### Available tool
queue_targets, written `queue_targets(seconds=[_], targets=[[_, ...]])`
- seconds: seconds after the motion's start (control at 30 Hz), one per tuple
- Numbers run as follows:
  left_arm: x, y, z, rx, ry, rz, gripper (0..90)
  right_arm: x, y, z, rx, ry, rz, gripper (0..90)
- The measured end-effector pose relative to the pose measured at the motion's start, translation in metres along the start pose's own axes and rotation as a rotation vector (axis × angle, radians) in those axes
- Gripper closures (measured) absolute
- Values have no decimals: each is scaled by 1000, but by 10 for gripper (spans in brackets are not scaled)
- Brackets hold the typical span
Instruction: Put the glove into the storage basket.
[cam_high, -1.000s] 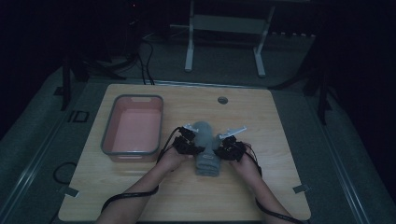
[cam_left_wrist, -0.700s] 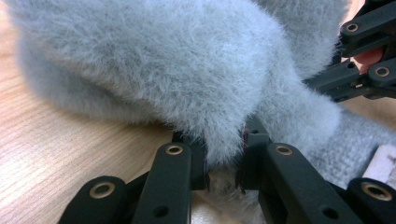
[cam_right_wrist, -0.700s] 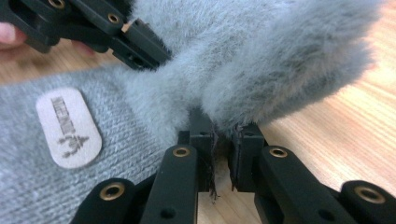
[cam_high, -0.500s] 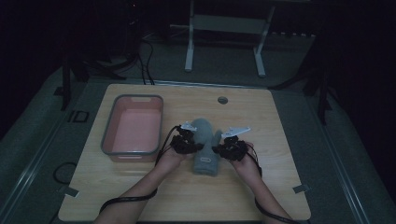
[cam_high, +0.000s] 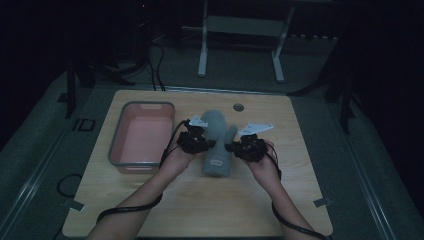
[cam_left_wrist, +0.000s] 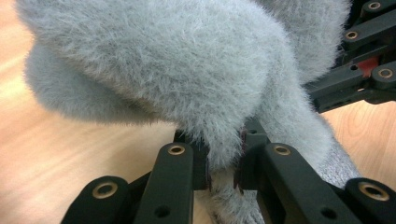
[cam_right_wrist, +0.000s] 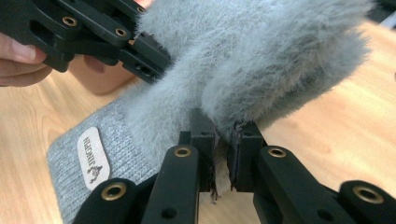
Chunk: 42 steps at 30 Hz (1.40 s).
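Note:
A grey fuzzy mitten (cam_high: 218, 150) sits in the middle of the wooden table (cam_high: 300, 200), between my two grippers. My left gripper (cam_high: 204, 143) is shut on the mitten's left edge; in the left gripper view its jaws (cam_left_wrist: 224, 156) pinch a fold of the grey fur (cam_left_wrist: 187, 60). On the right edge, beside the thumb, my right gripper (cam_high: 234, 148) is shut too, its pads (cam_right_wrist: 222, 140) squeezing the fur (cam_right_wrist: 271, 51). The furry part is raised off the wood. The knitted cuff with a pale label (cam_right_wrist: 92, 158) points toward the person.
A pink tray with a grey rim (cam_high: 141, 165) stands left of the mitten, close to the left hand. A small round grommet (cam_high: 238, 107) is set in the table's far edge. Black cables (cam_high: 125, 212) trail from both grippers over the front of the table.
Both hands have risen and moved a little away from the person, with the mitten's sides held in the jaws. The furry part has come up off the wood.

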<state>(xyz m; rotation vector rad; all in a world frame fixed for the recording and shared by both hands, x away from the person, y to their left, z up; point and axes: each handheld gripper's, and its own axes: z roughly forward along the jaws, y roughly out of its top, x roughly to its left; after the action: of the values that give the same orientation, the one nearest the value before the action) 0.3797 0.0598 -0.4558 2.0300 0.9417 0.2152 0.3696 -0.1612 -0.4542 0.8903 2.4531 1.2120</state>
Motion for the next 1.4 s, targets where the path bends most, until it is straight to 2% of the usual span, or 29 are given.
queue_targets(seconds=[0.33,0.6,0.9,1.17,1.27,1.4], targets=[[14,21,-40,-22,52,20,801,9,43,0,-46,16,-16,827],[36,21,-70,-42,84,-1,801,23,77,15,-43,35,-58,827],[66,13,-106,-45,130,-47,801,48,111,42,-38,71,-100,827],[93,5,-135,-44,191,-90,800,67,140,73,-47,105,-106,827],[102,1,-146,-31,217,-94,800,74,149,85,-48,128,-105,826],[116,-7,-154,-17,241,-121,800,84,157,103,-41,141,-111,827]])
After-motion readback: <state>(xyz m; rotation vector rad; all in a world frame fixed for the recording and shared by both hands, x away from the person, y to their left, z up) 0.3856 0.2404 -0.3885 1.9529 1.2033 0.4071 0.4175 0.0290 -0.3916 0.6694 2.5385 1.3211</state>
